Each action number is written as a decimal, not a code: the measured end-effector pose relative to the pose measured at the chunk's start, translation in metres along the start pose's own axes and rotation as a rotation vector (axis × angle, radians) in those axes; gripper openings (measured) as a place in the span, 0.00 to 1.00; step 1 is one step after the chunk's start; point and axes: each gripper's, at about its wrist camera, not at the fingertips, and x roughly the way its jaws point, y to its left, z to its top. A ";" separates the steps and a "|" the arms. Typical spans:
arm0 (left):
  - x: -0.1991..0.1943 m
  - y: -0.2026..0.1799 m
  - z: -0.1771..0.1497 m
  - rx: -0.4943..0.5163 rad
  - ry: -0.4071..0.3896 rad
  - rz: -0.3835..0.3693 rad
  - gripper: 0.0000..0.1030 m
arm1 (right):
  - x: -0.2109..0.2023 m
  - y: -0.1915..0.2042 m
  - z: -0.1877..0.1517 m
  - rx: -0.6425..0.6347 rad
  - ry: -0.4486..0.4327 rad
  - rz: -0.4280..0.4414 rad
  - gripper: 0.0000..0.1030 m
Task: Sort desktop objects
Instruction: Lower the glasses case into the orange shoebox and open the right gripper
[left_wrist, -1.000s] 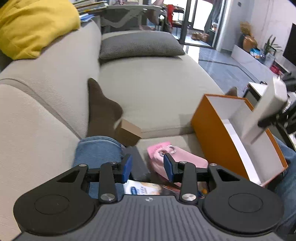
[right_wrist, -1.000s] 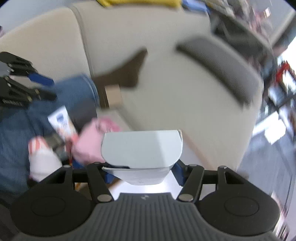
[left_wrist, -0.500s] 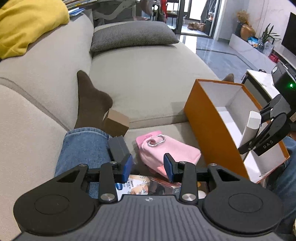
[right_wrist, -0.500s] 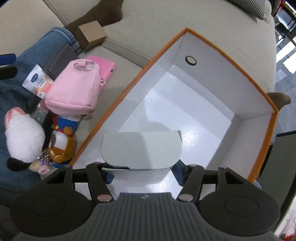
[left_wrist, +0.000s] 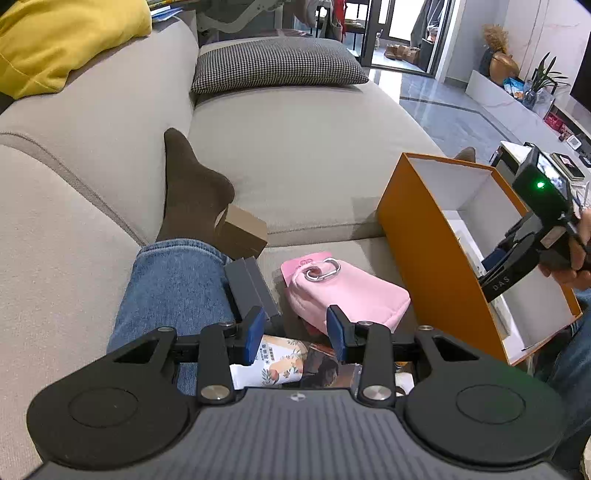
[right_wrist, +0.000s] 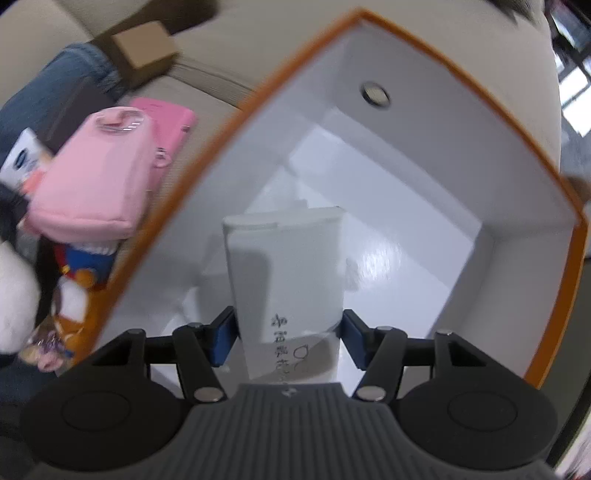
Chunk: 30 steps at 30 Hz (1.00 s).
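An orange box with a white inside (left_wrist: 424, 251) (right_wrist: 569, 236) stands on the sofa. My right gripper (right_wrist: 286, 334) (left_wrist: 495, 266) reaches down into it with a white tube (right_wrist: 284, 273) between its blue pads; the jaws look slightly apart from the tube, and the tube lies on the box floor. My left gripper (left_wrist: 293, 330) is open and empty, hovering above a printed tube (left_wrist: 273, 363) and beside a pink pouch (left_wrist: 347, 291) (right_wrist: 92, 181).
A brown cardboard box (left_wrist: 242, 230) (right_wrist: 144, 51), a dark grey case (left_wrist: 251, 288), plush toys (right_wrist: 79, 269) and a pink card (right_wrist: 166, 114) lie by a jeans-clad leg (left_wrist: 166, 288) with a brown sock (left_wrist: 192, 192). A checked cushion (left_wrist: 277, 64) lies further back.
My right gripper has lowered the white tube into the orange box and its jaws have widened. The left gripper has drifted slightly with its jaws unchanged.
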 end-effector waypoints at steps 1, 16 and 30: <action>0.000 0.000 -0.001 -0.001 0.003 0.002 0.42 | 0.005 -0.004 0.000 0.029 0.011 0.003 0.60; 0.005 -0.007 -0.006 0.013 0.018 -0.017 0.42 | 0.036 -0.021 -0.007 0.279 0.038 0.115 0.62; 0.008 -0.009 -0.009 0.015 0.032 -0.011 0.42 | 0.036 -0.026 -0.027 0.346 -0.004 0.199 0.61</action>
